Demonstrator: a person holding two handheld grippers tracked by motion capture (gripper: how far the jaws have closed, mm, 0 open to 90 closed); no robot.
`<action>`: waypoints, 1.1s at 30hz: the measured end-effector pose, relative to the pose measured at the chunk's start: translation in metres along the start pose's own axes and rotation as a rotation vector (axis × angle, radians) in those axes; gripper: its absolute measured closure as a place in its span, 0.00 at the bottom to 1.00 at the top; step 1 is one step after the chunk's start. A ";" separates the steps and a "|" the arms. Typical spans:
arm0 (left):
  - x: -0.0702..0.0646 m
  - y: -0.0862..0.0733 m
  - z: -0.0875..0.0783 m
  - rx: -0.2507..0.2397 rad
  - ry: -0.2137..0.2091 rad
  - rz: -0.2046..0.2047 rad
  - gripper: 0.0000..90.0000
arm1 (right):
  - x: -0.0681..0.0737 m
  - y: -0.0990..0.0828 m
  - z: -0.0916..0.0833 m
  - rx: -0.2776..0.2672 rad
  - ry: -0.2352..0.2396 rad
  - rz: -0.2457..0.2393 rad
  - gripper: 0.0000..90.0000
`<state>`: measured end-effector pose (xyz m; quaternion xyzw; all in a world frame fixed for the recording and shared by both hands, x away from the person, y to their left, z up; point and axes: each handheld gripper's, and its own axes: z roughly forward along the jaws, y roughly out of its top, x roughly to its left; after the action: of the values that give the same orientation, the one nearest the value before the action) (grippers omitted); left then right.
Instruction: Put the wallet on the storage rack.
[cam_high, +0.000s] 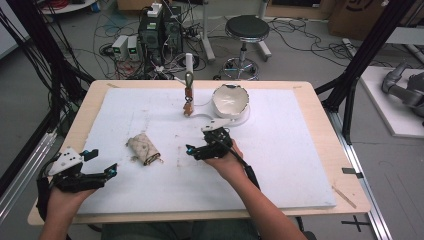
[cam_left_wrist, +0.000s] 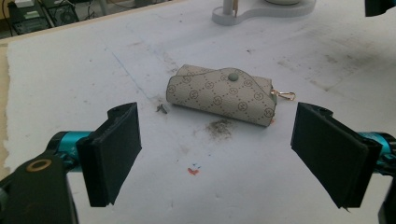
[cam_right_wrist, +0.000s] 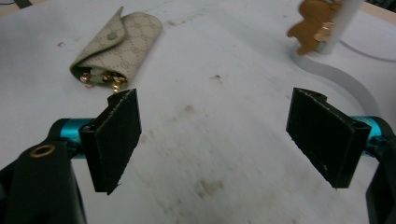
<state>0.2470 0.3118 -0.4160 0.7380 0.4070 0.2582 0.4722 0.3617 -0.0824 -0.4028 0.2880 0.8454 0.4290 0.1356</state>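
1. A beige patterned key pouch (cam_high: 144, 150) lies closed on the white mat (cam_high: 295, 150), left of the mat's middle, its snap flap up and a gold clasp showing at one end
2. The left gripper (cam_high: 111, 170) hovers near the mat's left front corner, jaws spread wide with nothing between them; the pouch (cam_left_wrist: 220, 94) sits just ahead of them, apart from both
3. The right gripper (cam_high: 192, 149) hangs over the mat's middle, jaws also wide and empty, the pouch (cam_right_wrist: 116, 46) off to its left
4. At the far edge, a white stand (cam_high: 225, 120) carries a white bowl (cam_high: 230, 100); a brown key-like piece (cam_high: 188, 107) hangs from its post
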 end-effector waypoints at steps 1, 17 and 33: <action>0.000 -0.001 0.000 0.002 0.003 -0.003 0.18 | 0.004 0.003 0.004 0.002 0.006 -0.008 0.20; 0.002 -0.004 -0.003 0.003 0.009 -0.011 0.18 | 0.044 0.036 0.058 0.042 0.040 -0.057 0.20; 0.004 -0.004 -0.003 -0.001 0.009 -0.016 0.18 | 0.069 0.037 0.100 0.093 0.064 -0.029 0.20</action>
<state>0.2456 0.3170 -0.4181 0.7333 0.4147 0.2580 0.4730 0.3681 0.0417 -0.4313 0.2677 0.8725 0.3961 0.1010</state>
